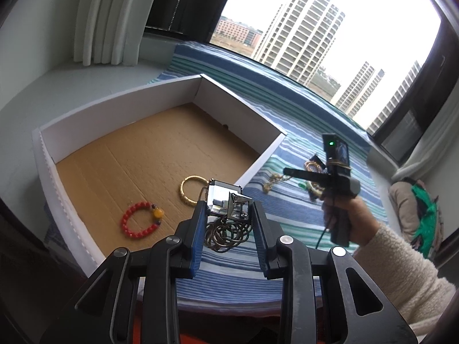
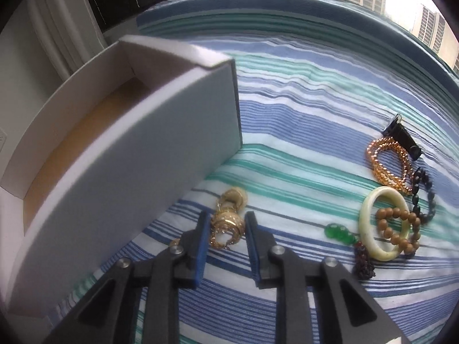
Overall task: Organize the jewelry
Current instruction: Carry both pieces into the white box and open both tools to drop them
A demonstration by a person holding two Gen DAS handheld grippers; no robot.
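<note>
Jewelry is split here between the white box (image 1: 160, 146) and the striped cloth (image 2: 301, 109) beside it, and the split reads as progress: what lies in the box looks sorted, what lies outside still waits. Inside the box, on its brown cardboard floor, rest 2 pieces, a red bead bracelet (image 1: 134, 219) and a gold bangle (image 1: 190, 189), both near the wall that faces the loose pile, probably because that is the wall the hands reach over.

The left claw (image 1: 229, 215) pinches a silver square pendant (image 1: 226, 200) between its blue pads, with the dark chain (image 1: 226, 235) hanging in loops below. It hangs at the box's near corner, just outside the wall, so I judge it is on its way in.

The right claw (image 2: 225, 229) stands spread, low over the cloth just outside the box's outer wall, with a gold chain cluster (image 2: 228, 220) between its fingers. The pads do not seem to press on it yet, so closing looks like the next step. The tangle may snag or trail when lifted.

Farther from the box lie an amber bead bracelet (image 2: 388, 163), a pale jade bangle (image 2: 375, 223), a brown wooden bead bracelet (image 2: 398, 229), black beads (image 2: 424, 197), a green stone piece (image 2: 340, 233) and dark red beads (image 2: 364, 263).
</note>
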